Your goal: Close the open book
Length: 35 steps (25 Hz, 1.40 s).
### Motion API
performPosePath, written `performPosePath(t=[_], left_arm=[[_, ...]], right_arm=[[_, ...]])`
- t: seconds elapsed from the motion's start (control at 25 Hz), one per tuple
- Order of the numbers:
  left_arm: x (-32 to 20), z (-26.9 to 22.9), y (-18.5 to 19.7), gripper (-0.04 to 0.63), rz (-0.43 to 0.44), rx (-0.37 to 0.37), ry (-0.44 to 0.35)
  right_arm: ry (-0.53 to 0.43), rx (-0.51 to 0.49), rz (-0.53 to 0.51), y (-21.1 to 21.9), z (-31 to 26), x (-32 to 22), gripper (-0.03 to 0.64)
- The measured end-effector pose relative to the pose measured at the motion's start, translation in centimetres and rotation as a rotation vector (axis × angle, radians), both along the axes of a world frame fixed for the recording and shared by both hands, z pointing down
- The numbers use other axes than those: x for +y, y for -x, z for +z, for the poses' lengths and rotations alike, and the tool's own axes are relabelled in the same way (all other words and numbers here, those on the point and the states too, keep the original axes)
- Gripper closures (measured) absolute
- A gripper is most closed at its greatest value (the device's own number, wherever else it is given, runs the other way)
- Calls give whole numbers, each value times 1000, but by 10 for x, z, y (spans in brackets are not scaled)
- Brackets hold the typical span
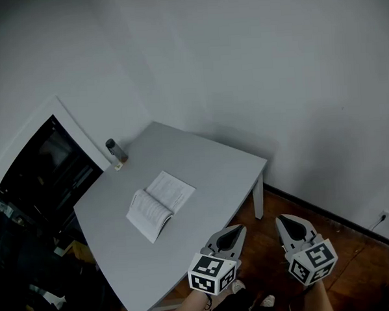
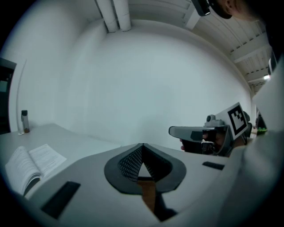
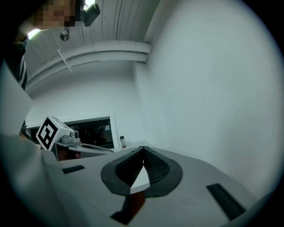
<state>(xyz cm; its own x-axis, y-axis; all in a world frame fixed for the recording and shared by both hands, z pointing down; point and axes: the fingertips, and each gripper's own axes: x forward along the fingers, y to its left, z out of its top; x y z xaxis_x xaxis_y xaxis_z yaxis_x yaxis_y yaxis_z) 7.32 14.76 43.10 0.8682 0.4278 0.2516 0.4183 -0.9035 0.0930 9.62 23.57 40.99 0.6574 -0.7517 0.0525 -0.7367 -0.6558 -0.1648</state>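
Book: the open book [image 1: 160, 205] lies flat around the middle of the counter [image 1: 208, 160], pages fanned out to both sides. Nothing is touching it.
Left gripper: the left gripper [image 1: 238, 228] hangs near the counter's front edge. Its jaws are pressed together with nothing between them.
Right gripper: the right gripper [image 1: 282, 218] sits just beside the left one, out over the wood floor [image 1: 363, 266]. Its jaws are squeezed tight too, and empty.
Why they're there: my guess is both are just held out front, aimed roughly at the counter, because the reach for the book hasn't got there yet. They're well apart from it.
Task status: not started, I'd say, since both covers are down flat.
Other stuff: a small dark bottle [image 1: 116, 151] stands upright at the counter's far edge, well away from the book, so it shouldn't get in the way.
Hard to see: the print on the pages is too small to read. The left gripper view only catches the book at its left side, partly cut off by the gripper body, and the right gripper view doesn't show it at all. The dark opening [image 1: 40, 186] past the counter is too murky to make out. The person's arms are cut off at the bottom.
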Motion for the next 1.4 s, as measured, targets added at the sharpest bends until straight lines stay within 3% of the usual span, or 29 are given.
performPosePath(t=[0.4, 0.72, 1.0, 1.4], left_arm=[[-147, 32, -34, 591, -293, -28, 45], [-243, 48, -33, 591, -522, -51, 105], [-304, 62, -28, 591, -742, -88, 106], [-347, 61, -38, 591, -1107, -135, 77]], right_arm=[[167, 5, -318, -43, 16, -147, 612], [249, 2, -538, -57, 30, -264, 612], [272, 26, -755, -70, 42, -345, 612], [255, 63, -1050, -79, 59, -413, 612]])
